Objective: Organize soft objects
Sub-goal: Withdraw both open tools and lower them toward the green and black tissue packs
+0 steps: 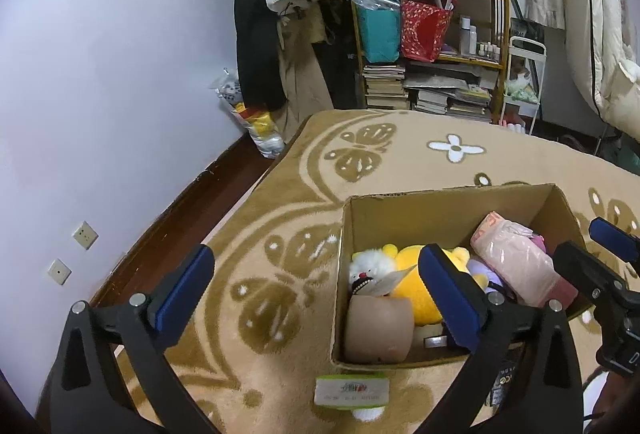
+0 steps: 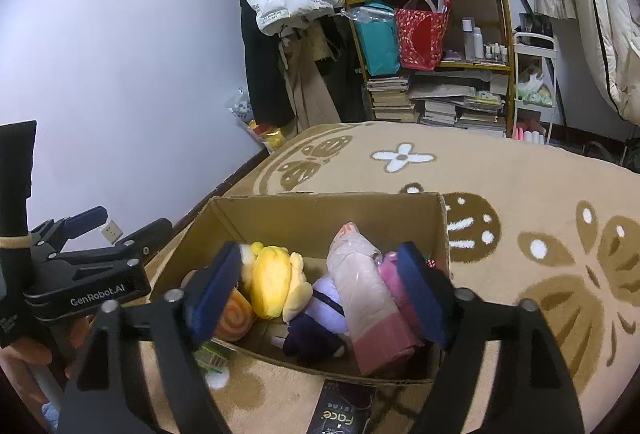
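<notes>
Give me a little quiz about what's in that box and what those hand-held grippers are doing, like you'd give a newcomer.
1. True or false: the cardboard box stands on a patterned rug.
2. Which lies beside the yellow plush toy in the box? A) a pink wrapped bundle B) a glass bottle C) a shoe
3. Are the left hand-held gripper and the right hand-held gripper holding anything?

Key
1. True.
2. A; a purple plush toy lies between them.
3. No. Both are open, nothing clamped; the right one hangs over the box.
</notes>
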`<state>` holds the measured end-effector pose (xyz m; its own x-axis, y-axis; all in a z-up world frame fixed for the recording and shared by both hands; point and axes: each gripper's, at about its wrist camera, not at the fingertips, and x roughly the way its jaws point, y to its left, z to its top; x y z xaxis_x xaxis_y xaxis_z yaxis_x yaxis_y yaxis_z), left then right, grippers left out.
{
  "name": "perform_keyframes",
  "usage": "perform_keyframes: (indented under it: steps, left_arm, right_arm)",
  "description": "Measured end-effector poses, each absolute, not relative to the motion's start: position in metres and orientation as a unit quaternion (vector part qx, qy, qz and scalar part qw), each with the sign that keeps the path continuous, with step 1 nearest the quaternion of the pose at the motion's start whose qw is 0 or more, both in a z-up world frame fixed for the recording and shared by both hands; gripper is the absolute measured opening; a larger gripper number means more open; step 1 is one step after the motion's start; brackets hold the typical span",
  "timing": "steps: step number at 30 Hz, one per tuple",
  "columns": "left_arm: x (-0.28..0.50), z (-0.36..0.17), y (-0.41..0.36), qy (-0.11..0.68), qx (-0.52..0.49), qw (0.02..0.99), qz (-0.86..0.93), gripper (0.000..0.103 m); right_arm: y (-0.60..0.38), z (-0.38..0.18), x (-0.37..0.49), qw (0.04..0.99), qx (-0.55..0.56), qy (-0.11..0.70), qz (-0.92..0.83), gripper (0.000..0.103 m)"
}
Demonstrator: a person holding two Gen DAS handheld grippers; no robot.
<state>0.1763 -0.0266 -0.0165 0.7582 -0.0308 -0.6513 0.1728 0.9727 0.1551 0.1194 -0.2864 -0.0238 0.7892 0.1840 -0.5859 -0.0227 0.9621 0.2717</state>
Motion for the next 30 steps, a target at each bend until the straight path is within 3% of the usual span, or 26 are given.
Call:
perform_keyframes:
  steps: [5,7,30]
  left_arm:
    - [0.166,-0.014,-0.022,0.340,0.100,0.934,-0.047,0.101]
    - [0.162,-0.013,-0.020,0.341,0.095,0.934,-0.046,0.101]
    - [0.117,-0.010,0.002,0.358,0.085,0.929,-0.044,0.101]
  right_arm:
    - [-0.284,-0.020,0.113,0.939,0.121,0.319,0.052,0.096]
    - [-0.285,-0.019,0.109,0.940,0.124,0.315,0.048,0.103]
    - [-0.285,-0.021,0.068,0.930,0.133,0.343,0.022,0.103]
